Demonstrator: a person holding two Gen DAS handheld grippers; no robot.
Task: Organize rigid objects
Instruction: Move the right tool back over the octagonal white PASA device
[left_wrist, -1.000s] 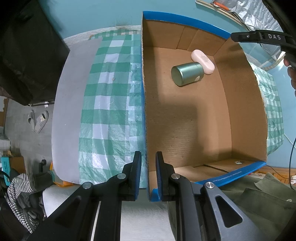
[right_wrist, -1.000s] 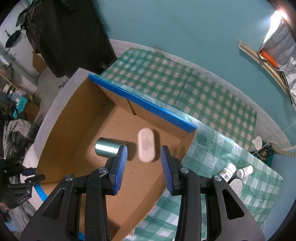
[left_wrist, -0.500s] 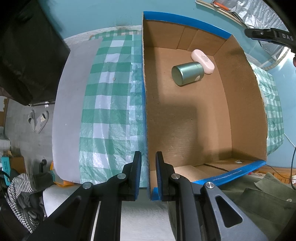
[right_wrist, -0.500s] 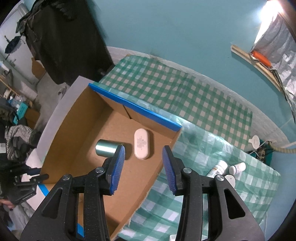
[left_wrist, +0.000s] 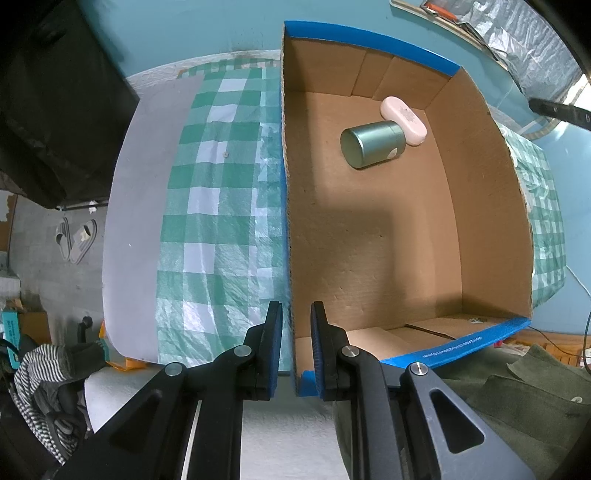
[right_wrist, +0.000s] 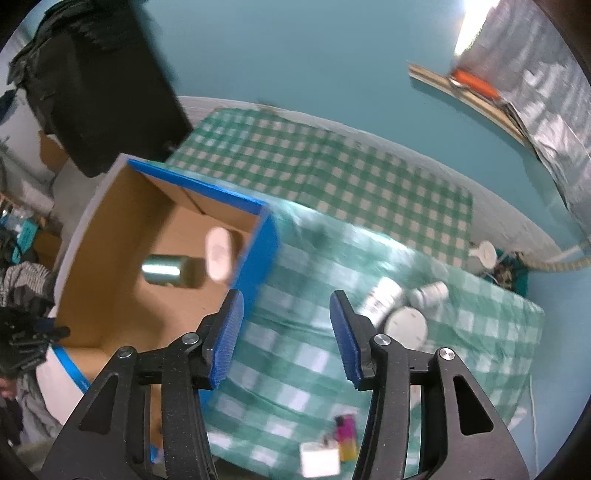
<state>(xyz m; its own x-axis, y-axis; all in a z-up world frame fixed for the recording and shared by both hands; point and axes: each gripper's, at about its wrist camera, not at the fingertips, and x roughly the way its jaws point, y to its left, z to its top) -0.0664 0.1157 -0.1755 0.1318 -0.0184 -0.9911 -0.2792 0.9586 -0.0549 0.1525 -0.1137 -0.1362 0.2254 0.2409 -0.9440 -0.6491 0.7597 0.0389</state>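
Cardboard is what our left gripper (left_wrist: 295, 339) has between its narrowly parted fingers: they straddle the near left wall of the box (left_wrist: 480, 206), one pad inside and one outside, though we cannot tell whether they actually pinch it. If that hold is loose, we judge any bump could slide the box across the checked cloth (left_wrist: 221, 206).

Our right gripper (right_wrist: 286, 332) hangs wide open and empty above the cloth, just beside the box's right wall. Near the cloth's near edge sit a small white block (right_wrist: 319, 459) and a pink-and-yellow item (right_wrist: 345, 435), both blurred. Further on, toward the right edge, lie two white bottles (right_wrist: 382, 301) and a round white lid (right_wrist: 404, 325), huddled together; reaching for one risks knocking the others rolling.

Deep in the box's far right corner, the green tin (left_wrist: 373, 146) lies on its side touching the pink case (left_wrist: 403, 115); dropping in another piece could set the tin rolling.
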